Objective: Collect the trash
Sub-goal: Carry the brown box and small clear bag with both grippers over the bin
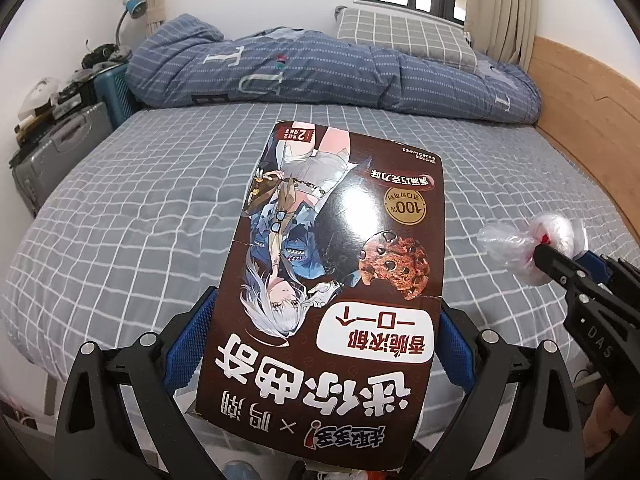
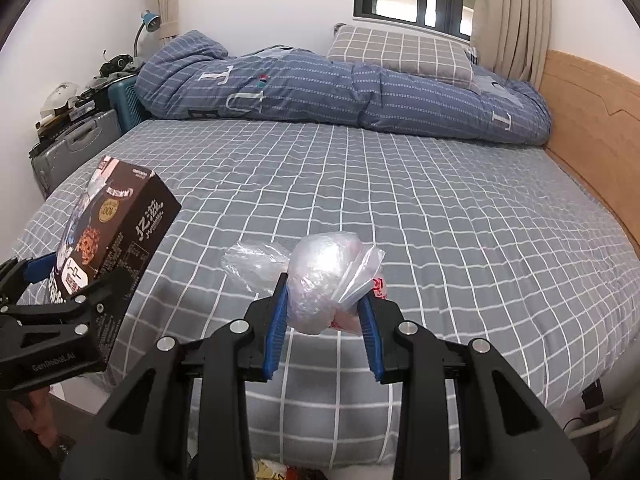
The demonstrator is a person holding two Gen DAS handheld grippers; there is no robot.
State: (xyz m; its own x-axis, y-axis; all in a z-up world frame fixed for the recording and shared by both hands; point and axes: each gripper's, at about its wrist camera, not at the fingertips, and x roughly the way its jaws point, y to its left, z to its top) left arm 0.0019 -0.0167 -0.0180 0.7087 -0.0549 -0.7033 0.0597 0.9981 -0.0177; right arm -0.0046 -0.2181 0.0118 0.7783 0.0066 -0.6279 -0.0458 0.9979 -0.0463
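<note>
While gripped, cookie box [image 1: 320, 300] lengthwise bedward.

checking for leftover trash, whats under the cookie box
Below the cookie box, held up by the left gripper, only checked bedsheet shows. The patch behind the box itself is hidden.

Parts being hidden, cropped or left unreadable in both wrist views

The bed [image 1: 120, 208] is being covered through the middle by the cookie box [image 1: 328, 280], whose near end is being cut off by the bottom edge. The fingertips of the left gripper [image 1: 316, 344] are being concealed behind that box. What is being wrapped inside the crumpled plastic bag [image 2: 324, 280] cannot be made out. The clutter [image 2: 68, 104] on the grey suitcase [image 2: 68, 152] is being rendered too small to identify.
</note>
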